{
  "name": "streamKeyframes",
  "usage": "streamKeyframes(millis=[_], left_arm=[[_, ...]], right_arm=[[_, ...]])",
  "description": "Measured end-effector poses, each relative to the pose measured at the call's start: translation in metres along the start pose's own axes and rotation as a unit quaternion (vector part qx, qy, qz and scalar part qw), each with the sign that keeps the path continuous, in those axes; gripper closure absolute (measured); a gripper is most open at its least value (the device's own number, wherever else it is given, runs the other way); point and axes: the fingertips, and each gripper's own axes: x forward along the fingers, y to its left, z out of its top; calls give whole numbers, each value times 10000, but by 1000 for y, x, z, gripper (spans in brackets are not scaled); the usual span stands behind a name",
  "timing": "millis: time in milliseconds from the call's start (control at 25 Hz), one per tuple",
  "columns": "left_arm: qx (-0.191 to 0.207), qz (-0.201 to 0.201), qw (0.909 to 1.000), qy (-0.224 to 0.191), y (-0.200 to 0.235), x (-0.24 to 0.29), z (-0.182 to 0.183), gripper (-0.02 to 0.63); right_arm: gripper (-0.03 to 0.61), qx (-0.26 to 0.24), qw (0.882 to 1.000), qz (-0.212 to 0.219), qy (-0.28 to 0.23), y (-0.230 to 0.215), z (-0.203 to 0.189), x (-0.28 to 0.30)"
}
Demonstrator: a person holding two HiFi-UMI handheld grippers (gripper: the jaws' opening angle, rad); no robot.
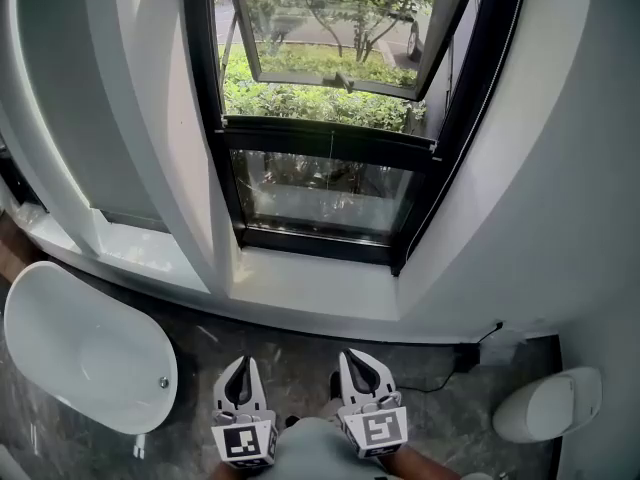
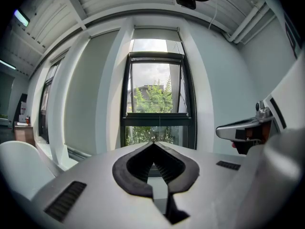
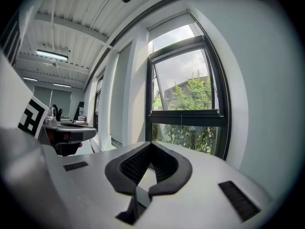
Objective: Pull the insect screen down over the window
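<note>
Black window frame point(image 1: 325, 133): it stands in a white curved wall. The upper pane is swung open outward and the lower glass pane is fixed. Green bushes show outside.
Insect screen: not drawn, since no mesh covers the opening. My guess is that it sits rolled up in the pale box point(image 2: 155, 34) at the head of the window, seen in the left gripper view.
Cord point(image 1: 330, 153): a thin line hangs down the middle of the window, past the crossbar and over the lower pane. It is probably the screen's pull, but it is too fine to be sure.
Left gripper point(image 1: 240, 363): held low over the dark stone floor, well short of the sill point(image 1: 320, 283). Its jaws are closed tip to tip with nothing between them.
Right gripper point(image 1: 352, 355): just beside the left one and pointing the same way. Its jaws are also pressed together and empty.
Surroundings: a white bathtub point(image 1: 60, 318) is at the left and a white toilet point(image 1: 550, 403) at the right.
Step in hand: the approach. Nothing on the window has been touched yet.
Next move: step closer and lift one gripper to the cord or to the screen's bottom bar. Part the jaws, close them on the pull, then draw straight down so the mesh runs evenly.
Risk: the cord is thin and could easily slip out of the jaws.
</note>
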Motion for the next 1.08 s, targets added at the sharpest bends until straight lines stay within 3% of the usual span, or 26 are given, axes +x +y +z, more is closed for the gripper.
streamKeyframes(millis=[280,1080], left_arm=[[-81,-35,9999,89,-4,5,-14,601],[-177,-19,9998,120,11,29,-16,601]], right_arm=[[574,85,9998,-110,140,-5,-18,0],[574,-122,9996,-148,206,-8,-12,30]])
